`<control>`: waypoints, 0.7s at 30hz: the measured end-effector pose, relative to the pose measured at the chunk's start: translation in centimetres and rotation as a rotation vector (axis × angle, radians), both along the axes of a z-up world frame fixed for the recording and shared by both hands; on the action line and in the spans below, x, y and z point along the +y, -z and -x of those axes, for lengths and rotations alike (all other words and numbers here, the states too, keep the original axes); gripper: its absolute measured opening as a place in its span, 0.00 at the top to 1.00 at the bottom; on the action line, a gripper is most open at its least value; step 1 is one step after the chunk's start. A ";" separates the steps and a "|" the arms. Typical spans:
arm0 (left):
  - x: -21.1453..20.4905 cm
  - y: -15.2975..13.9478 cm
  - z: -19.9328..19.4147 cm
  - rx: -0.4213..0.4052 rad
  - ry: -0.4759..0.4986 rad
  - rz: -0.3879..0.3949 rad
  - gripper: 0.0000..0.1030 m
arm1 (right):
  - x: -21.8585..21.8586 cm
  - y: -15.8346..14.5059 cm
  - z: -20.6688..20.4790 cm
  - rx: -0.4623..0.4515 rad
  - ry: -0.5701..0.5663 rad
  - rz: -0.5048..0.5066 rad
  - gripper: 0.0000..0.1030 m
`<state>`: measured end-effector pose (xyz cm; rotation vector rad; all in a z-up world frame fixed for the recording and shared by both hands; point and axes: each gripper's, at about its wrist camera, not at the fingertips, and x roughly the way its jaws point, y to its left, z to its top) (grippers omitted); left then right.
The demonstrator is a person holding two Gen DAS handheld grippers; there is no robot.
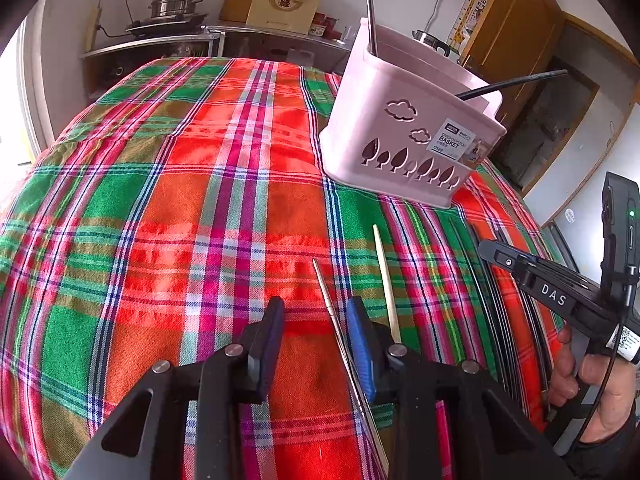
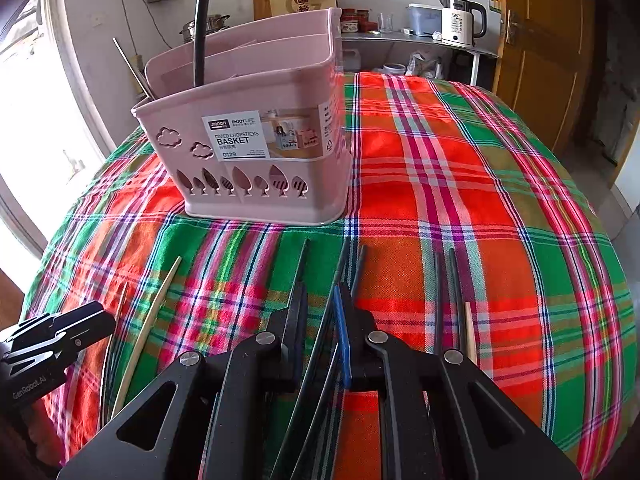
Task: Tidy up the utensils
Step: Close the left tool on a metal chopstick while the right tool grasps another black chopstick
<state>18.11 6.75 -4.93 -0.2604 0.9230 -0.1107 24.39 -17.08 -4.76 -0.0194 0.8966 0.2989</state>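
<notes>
L gripper [image 1: 316, 344] nearest: jaws apart, steel chopstick [image 1: 340, 332] betw. them, hard by the R pad, not clamped; long axis near-to-far. R gripper [image 2: 320, 320] jaws narrow over black chopsticks [image 2: 356, 276], grip unclear. Pink basket [image 1: 400, 152] far-right of my L fingers.

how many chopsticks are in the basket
2: a metal one in a far corner of the basket, a black one behind its labelled wall. More may be hidden inside.

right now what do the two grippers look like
Both are black angular frames with silver pivot bolts and blue pads. The left gripper reads "GenRobot.AI" on its side; the right gripper reads "DAS" and carries a black cable, a green light and a white sticker.
</notes>
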 end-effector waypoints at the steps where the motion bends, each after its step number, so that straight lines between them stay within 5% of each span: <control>1: 0.0 0.0 0.0 0.001 0.000 -0.002 0.68 | 0.1 0.1 -0.2 0.000 -0.001 0.002 0.86; 9: -0.3 -0.1 -0.2 0.014 -0.008 -0.019 0.74 | 0.4 0.8 -1.3 0.018 -0.005 0.017 0.89; 17: -2.0 -0.1 -0.6 0.007 0.045 -0.130 0.74 | 1.1 0.9 -2.2 0.030 -0.012 0.053 0.89; 21: -1.8 0.0 -0.8 0.000 0.033 -0.156 0.92 | 1.1 0.9 -2.5 0.030 -0.017 0.051 0.93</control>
